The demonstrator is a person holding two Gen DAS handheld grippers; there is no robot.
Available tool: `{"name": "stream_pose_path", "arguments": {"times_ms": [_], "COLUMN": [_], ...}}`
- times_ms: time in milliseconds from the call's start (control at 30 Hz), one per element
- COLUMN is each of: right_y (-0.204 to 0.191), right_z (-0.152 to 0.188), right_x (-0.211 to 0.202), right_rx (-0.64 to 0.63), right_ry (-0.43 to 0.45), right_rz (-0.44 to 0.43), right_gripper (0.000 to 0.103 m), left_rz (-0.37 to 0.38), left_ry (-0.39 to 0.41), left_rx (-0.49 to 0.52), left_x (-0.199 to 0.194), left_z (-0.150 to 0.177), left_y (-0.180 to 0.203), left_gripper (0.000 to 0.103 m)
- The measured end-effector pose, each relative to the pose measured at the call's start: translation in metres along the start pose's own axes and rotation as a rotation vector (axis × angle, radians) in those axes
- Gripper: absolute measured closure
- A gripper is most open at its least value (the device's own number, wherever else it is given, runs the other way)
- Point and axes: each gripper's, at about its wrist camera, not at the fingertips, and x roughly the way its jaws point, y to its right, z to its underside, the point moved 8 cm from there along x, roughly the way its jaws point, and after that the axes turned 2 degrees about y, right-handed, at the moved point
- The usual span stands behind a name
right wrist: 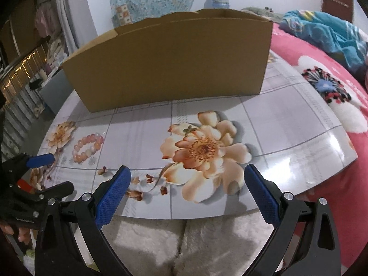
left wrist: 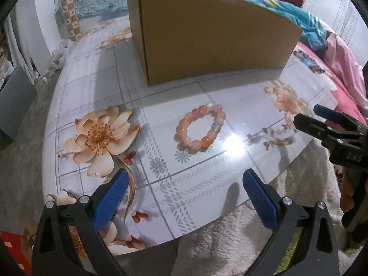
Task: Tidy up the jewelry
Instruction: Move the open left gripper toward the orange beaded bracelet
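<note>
A bracelet (left wrist: 199,128) of orange and pale pink beads lies flat on the glossy flower-printed table top (left wrist: 161,184). My left gripper (left wrist: 185,184) hovers open just short of it, blue pads spread wide with nothing between them. In the right wrist view the bracelet (right wrist: 87,148) sits far to the left. My right gripper (right wrist: 187,184) is open over a large printed flower (right wrist: 202,151), empty. An open cardboard box (left wrist: 211,39) stands behind the bracelet; its inside is hidden.
The right gripper's body (left wrist: 333,135) shows at the right edge of the left wrist view. The left gripper's body (right wrist: 34,179) appears low at left in the right wrist view. A white fluffy rug (right wrist: 184,241) lies below the table's near edge. Bedding (right wrist: 322,73) lies at right.
</note>
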Motion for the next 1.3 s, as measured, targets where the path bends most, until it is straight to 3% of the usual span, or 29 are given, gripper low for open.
{"name": "stream_pose_path", "arguments": {"times_ms": [200,1300], "right_y": [-0.001,-0.016], "right_z": [0.006,0.011], "right_x": [0.006,0.014], "right_rx": [-0.004,-0.067], "right_ry": [-0.017,-0.021], "right_rz": [-0.005,0.065], "right_gripper": [0.008,0.008], "left_rz": [-0.055,-0.060], "left_ry": [0.020,0.025], "left_rx": [0.030,0.026], "left_x": [0.002,0.005], "left_z": [0.001,0.000], "left_y": [0.001,0.002], "left_gripper": [0.006,0.005]}}
